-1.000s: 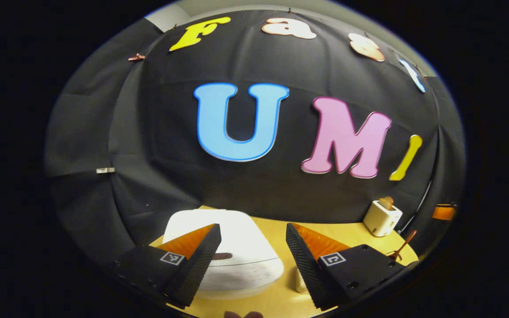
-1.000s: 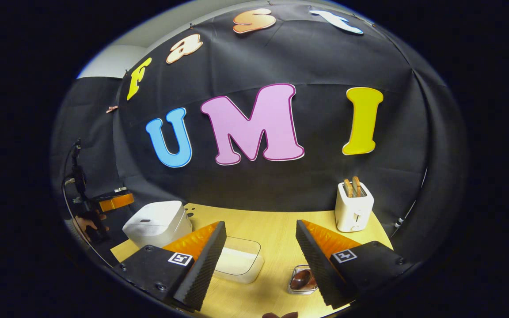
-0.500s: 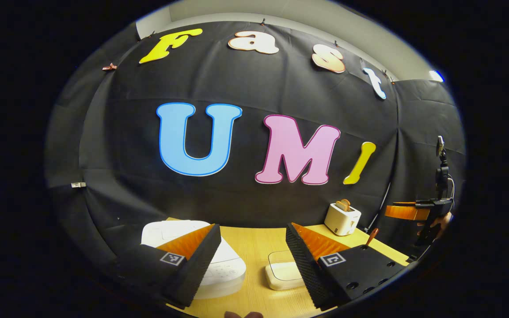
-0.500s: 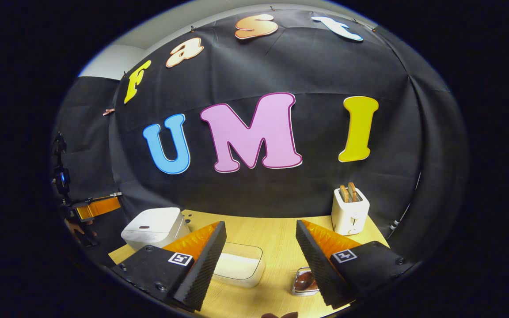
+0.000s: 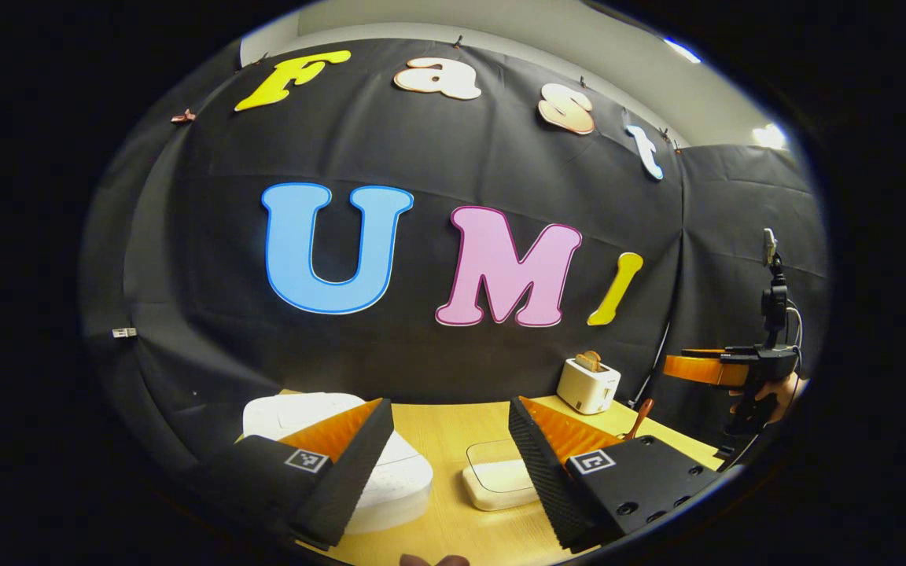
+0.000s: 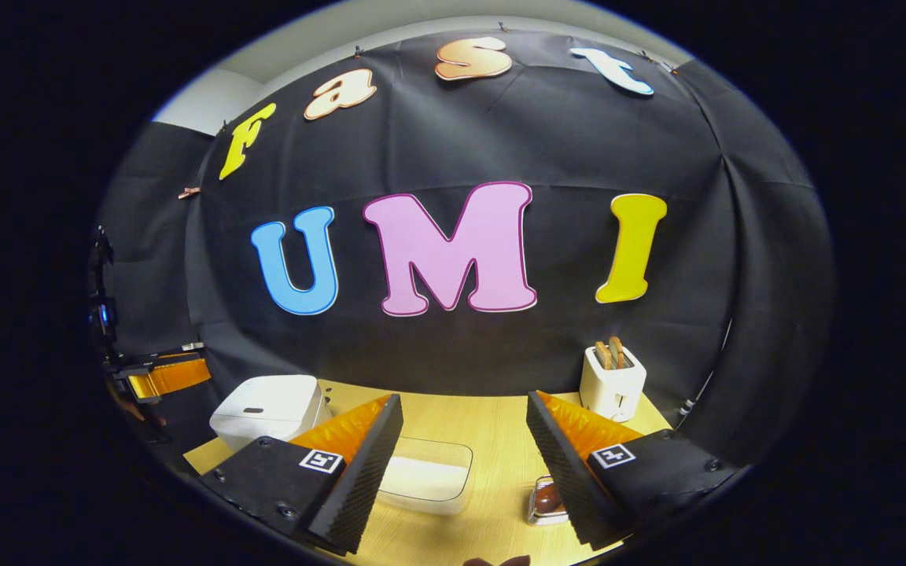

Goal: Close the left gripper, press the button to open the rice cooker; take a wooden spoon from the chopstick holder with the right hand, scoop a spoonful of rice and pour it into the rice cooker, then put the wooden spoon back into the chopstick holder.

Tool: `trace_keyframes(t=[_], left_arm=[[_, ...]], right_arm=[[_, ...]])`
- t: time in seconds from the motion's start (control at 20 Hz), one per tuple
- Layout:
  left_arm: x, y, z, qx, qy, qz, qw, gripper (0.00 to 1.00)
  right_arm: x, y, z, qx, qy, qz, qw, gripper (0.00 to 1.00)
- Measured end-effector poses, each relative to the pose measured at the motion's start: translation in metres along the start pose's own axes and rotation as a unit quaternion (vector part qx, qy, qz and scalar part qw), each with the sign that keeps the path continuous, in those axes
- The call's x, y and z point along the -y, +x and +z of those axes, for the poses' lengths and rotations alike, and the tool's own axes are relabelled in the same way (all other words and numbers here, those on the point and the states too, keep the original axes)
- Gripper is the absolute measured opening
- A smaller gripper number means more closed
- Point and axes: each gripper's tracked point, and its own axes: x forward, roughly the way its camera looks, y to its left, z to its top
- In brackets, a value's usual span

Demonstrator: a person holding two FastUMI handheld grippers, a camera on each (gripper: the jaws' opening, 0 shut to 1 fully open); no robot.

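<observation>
One white lidded rice cooker lower left; one clear rice tub; one white toaster. Left gripper, right gripper: fingers apart, empty.

Black cloth wall (wooden table below)

The surface is smooth pale wood; the rice cooker is glossy white plastic, the wall matt cloth.

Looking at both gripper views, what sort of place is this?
Probably a mock kitchen in a recording booth: a white rice cooker, a toaster holding bread and a clear rice container share a wooden table.
</observation>
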Motion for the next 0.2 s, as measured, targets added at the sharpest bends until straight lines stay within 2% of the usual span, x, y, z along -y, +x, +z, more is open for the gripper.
trace_keyframes(t=[0.2], left_arm=[[-0.0055, 0.0003, -0.0001, 0.0, -0.007, -0.003, 1.0, 0.95]], right_arm=[[-0.01, -0.0024, 0.0054, 0.004, -0.015, -0.003, 1.0, 0.98]])
